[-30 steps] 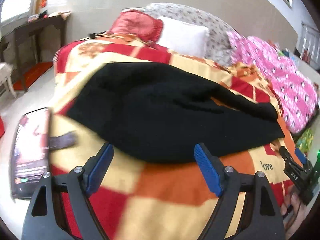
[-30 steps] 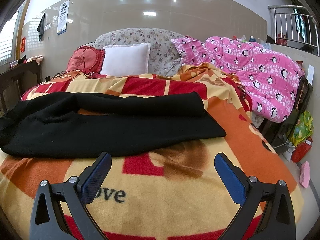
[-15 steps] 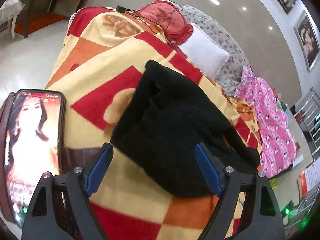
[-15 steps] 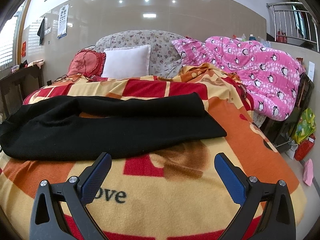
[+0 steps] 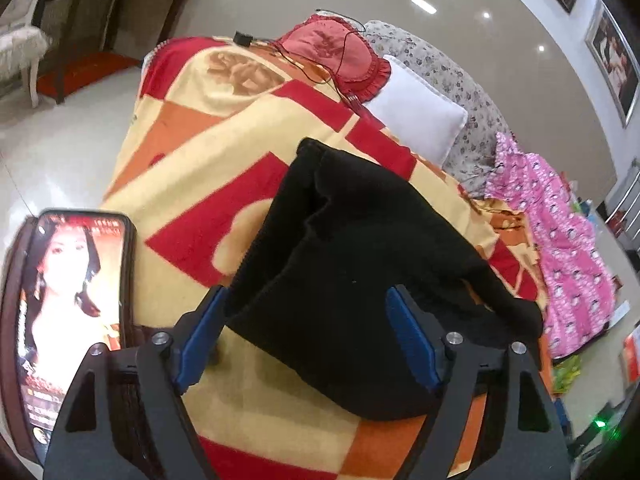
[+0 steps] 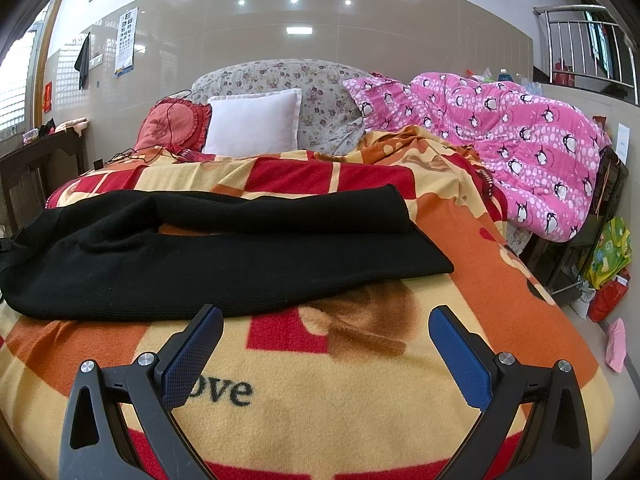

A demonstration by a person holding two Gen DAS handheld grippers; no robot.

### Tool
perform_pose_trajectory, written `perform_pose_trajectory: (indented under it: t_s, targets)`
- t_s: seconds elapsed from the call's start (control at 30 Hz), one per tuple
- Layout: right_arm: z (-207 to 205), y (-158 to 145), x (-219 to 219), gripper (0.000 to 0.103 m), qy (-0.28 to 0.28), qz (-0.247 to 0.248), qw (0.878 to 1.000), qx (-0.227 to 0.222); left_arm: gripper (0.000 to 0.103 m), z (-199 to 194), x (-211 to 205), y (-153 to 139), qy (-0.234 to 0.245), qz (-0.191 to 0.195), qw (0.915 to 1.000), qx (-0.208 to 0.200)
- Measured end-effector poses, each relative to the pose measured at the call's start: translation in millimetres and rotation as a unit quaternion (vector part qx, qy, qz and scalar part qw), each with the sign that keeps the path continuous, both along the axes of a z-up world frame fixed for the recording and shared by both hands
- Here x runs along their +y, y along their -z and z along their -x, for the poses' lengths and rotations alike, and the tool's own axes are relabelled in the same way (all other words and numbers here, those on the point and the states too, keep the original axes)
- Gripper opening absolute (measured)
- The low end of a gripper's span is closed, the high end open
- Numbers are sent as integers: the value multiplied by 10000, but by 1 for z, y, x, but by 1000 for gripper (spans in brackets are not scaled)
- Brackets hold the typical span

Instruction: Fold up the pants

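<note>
Black knit pants (image 6: 224, 252) lie across the red, orange and yellow blanket (image 6: 320, 400), legs side by side, the leg ends towards the right. In the left wrist view the pants' wide end (image 5: 352, 280) lies straight in front of me. My left gripper (image 5: 308, 320) is open, its blue pads on either side of that end, just above it. My right gripper (image 6: 326, 340) is open and empty over bare blanket, a little short of the pants' near edge.
A phone (image 5: 68, 312) with a lit screen stands at the left. A white pillow (image 6: 254, 126), a red cushion (image 6: 172, 126) with a black cable and a pink penguin quilt (image 6: 520, 148) lie at the bed's far side. Bags (image 6: 608, 264) stand on the floor at right.
My left gripper has risen, tilted down and come closer over the pants' wide end. My right gripper has hardly moved. The pants lie as before.
</note>
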State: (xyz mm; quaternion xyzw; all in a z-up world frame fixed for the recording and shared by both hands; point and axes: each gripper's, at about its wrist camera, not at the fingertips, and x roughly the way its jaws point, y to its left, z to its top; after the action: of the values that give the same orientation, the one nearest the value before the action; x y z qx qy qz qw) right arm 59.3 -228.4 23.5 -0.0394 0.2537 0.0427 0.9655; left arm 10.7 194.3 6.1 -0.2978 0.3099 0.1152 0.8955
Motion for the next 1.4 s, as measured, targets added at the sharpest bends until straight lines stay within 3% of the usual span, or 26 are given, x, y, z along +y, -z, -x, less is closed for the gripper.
perform_pose_trajectory:
  t_s: [0.13,0.4,0.73,1.4]
  targets:
    - [0,0,0,103,0,10,10000,-3,80,-6,-7,-1,-85,-452,9987,216]
    - [0,0,0,103,-1,10,10000,2,80,-10,-18,-4,-110,-924,9946,460]
    - [0,0,0,103,-2,2,10000,2,80,-12,-18,3,-122,-1057,9918,711]
    - [0,0,0,102,-1,3,10000,4,80,-15,-19,9,-79,-1094,9905,836]
